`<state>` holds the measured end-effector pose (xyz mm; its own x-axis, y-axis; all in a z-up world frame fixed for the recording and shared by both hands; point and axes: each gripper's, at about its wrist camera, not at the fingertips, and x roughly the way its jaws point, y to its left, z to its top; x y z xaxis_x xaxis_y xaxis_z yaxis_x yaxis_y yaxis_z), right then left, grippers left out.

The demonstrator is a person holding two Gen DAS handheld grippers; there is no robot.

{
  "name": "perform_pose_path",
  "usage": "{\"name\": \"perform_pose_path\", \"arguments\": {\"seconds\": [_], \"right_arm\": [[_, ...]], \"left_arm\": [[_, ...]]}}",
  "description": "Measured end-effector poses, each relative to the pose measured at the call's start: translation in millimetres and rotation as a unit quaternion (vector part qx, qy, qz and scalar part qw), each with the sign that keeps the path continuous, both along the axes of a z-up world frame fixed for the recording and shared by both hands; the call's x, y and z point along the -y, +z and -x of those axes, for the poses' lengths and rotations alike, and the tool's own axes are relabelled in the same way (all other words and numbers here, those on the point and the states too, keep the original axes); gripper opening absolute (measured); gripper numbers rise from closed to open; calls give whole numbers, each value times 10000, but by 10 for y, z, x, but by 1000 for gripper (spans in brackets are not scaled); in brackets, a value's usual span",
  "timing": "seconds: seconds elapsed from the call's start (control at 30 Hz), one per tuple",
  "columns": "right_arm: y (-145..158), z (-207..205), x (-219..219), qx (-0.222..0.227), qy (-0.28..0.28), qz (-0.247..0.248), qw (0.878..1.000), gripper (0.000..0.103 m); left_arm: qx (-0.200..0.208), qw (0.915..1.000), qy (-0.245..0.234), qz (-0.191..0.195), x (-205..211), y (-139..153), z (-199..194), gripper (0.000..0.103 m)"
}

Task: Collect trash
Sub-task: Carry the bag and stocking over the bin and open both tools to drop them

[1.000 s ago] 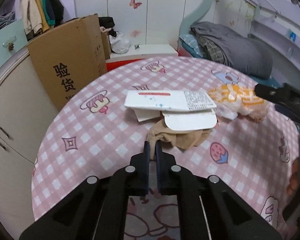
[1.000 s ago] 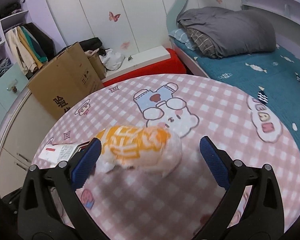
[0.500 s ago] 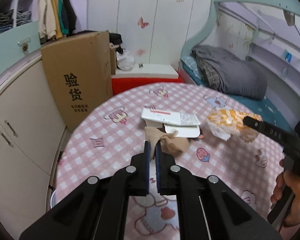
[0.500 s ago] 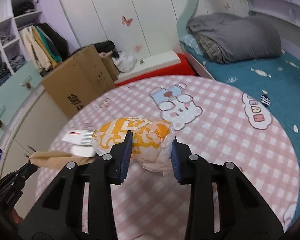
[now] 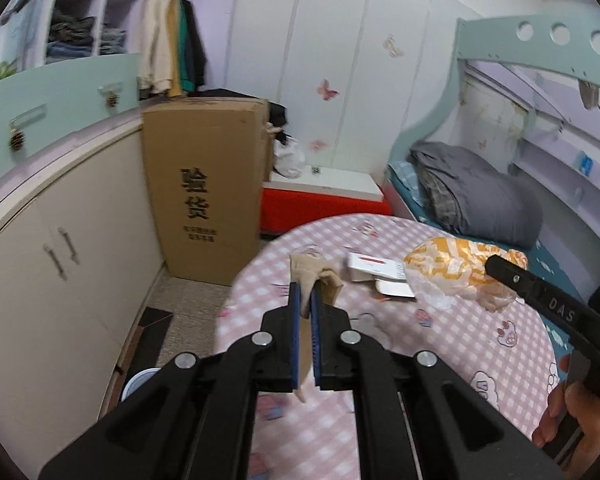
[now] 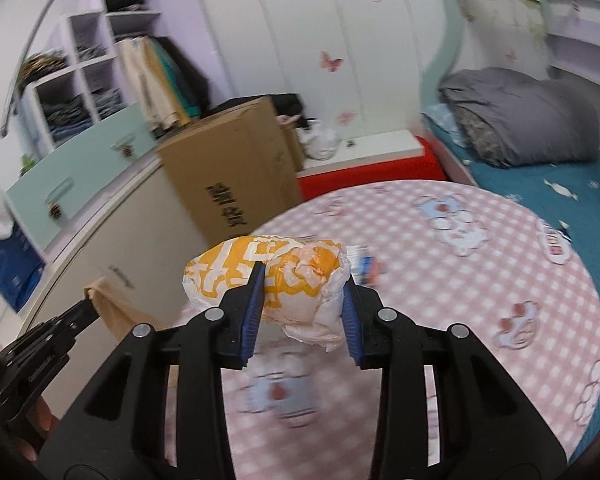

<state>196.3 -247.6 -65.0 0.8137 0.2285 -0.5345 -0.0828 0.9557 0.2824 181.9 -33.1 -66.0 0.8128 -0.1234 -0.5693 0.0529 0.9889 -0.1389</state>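
Since a second earlier, both hand-held grippers had risen from the table, the left one lifting the beige rag off the pile and the right one closing on the orange bag and raising it.

In the left wrist view, the left hand-held gripper (image 5: 306, 300) was clenched on the beige rag (image 5: 314, 278), which stuck up above the fingertips and hung down between the fingers, clear of the pink checked table (image 5: 440, 344). Further right, the orange-and-white plastic bag (image 5: 452, 272) hung in the air in the right hand-held gripper (image 5: 540, 296). The white flat box (image 5: 374, 266) and a white card (image 5: 394, 288) under it lay on the table. A pale tub (image 5: 140, 382) showed on the floor by the table's edge; whether it was the bin could not be told.

In the right wrist view, the right hand-held gripper (image 6: 302, 300) was grasping the crumpled orange-and-white plastic bag (image 6: 268, 276) between its blue pads (image 6: 254, 312), above the table (image 6: 480, 280). The left hand-held gripper (image 6: 86, 308) held the beige rag (image 6: 112, 300) at lower left.

Two pieces appeared collected; carrying them to a bin and clearing the box and card likely remained.
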Motion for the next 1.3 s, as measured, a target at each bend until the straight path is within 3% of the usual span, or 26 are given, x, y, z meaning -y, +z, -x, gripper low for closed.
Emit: {"name": "perform_pose_path", "arguments": {"seconds": [0.43,0.77,0.83,0.87,0.9,1.03,1.1,1.3], "right_arm": [[-125,-90,-1850,-97,1511,213,9882,35],[-724,-339,-2978,-563,2218,418,9726,41],[-883,-399,-3118,-629,2239,412,9717,51],[-1009,-461,-3214,-670,2300,376,9702,67],[-1099,-511,-3268,-738,2327,366,9690,72],[-1514,-663,-3439,-1353,2363,410,9613,72],[-1605,-652,-3449,-1442,2383,388,9596,74],[-1570,-614,-3394,-1424,2316,383,9616,79]], "left_arm": [[-195,9922,1202,263,-1480,-163,276,5],[-781,9730,2161,201,-2479,-672,235,5],[-931,9673,2356,130,-2627,-797,212,5],[-1039,9631,2481,61,-2718,-876,176,5],[-1144,9593,2581,4,-2786,-946,151,5],[-1490,9502,2737,13,-2990,-1200,100,5],[-1589,9484,2742,-7,-3032,-1282,76,5],[-1751,9480,2657,22,-3017,-1424,-1,5]]}}
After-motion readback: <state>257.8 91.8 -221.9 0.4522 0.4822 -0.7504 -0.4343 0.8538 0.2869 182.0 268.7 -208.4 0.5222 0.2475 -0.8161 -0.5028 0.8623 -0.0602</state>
